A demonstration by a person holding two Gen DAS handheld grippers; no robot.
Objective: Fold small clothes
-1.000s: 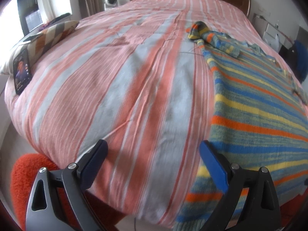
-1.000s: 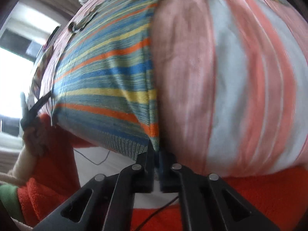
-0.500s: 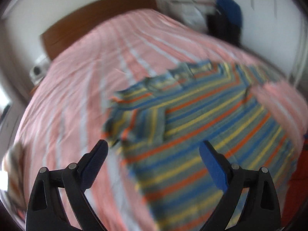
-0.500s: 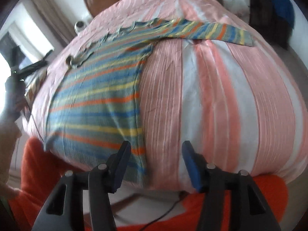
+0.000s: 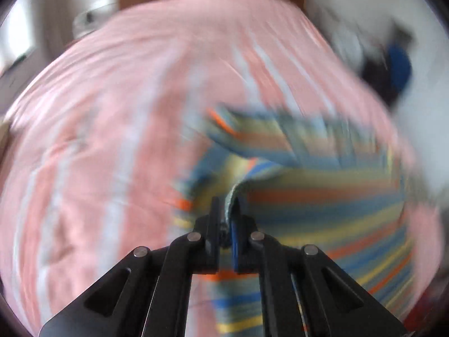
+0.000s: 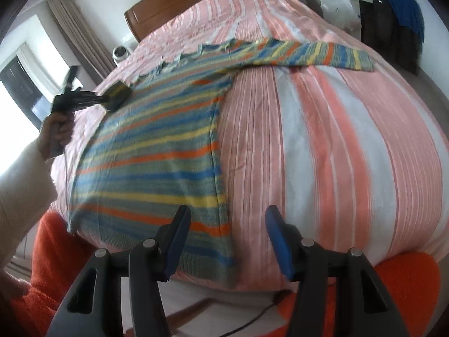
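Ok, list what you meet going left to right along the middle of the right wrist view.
Person's hand holding the left gripper → striped sweater, lying on the bed → bare pink-striped bedspread, right of the sweater's edge.

Soft daylight enters from a window (image 6: 19,84) at the left edge of the right wrist view, blown out to white glare. That view is fairly sharp. The left wrist view is smeared with motion blur. Both bulge fisheye-fashion, with dark vignetted corners and faint shadows.
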